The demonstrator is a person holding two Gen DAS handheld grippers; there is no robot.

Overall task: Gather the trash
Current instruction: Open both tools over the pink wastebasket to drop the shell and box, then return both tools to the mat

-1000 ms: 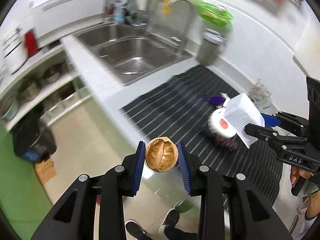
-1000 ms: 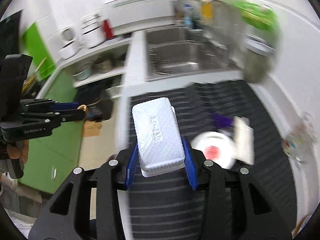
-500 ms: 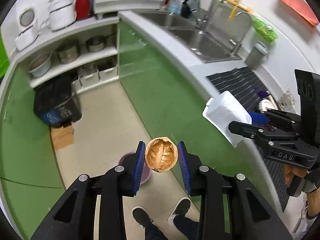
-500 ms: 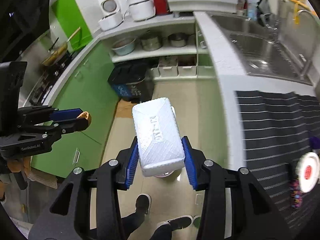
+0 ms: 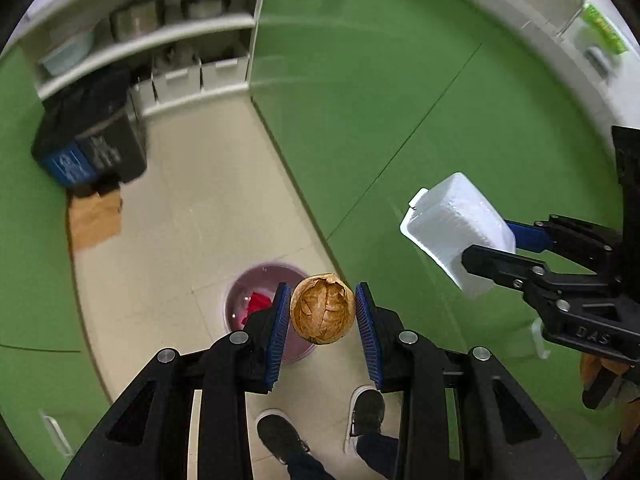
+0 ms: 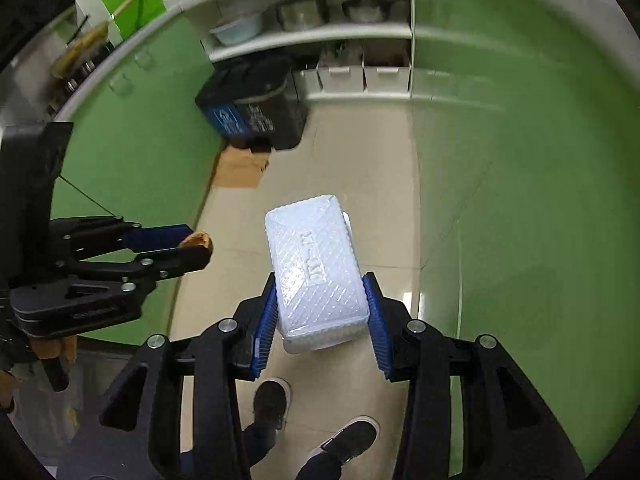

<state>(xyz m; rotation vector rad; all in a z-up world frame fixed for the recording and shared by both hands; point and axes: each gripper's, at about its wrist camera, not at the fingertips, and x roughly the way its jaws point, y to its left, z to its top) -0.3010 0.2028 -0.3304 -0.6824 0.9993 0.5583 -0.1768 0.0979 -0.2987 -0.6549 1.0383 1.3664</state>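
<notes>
My left gripper (image 5: 322, 316) is shut on a crumpled brown paper ball (image 5: 322, 314), held above the floor. Just below and behind it stands a round purple trash bin (image 5: 256, 300) with red scraps inside. My right gripper (image 6: 320, 312) is shut on a white textured foam box (image 6: 316, 268), also held over the floor. The box shows at the right of the left wrist view (image 5: 456, 228); the left gripper with the brown ball (image 6: 196, 240) shows at the left of the right wrist view. The bin is hidden in the right wrist view.
Green cabinet fronts (image 5: 400, 92) run along the right. Open white shelves with pots (image 5: 136, 24) lie ahead. A black and blue bin (image 5: 92, 148) and flat cardboard (image 5: 94, 216) sit on the beige floor. The person's shoes (image 5: 320, 424) are below the grippers.
Both grippers have swung away from the counter and sink and tilted down toward the floor, carrying their loads. The purple bin now lies right behind the left gripper's fingers.
</notes>
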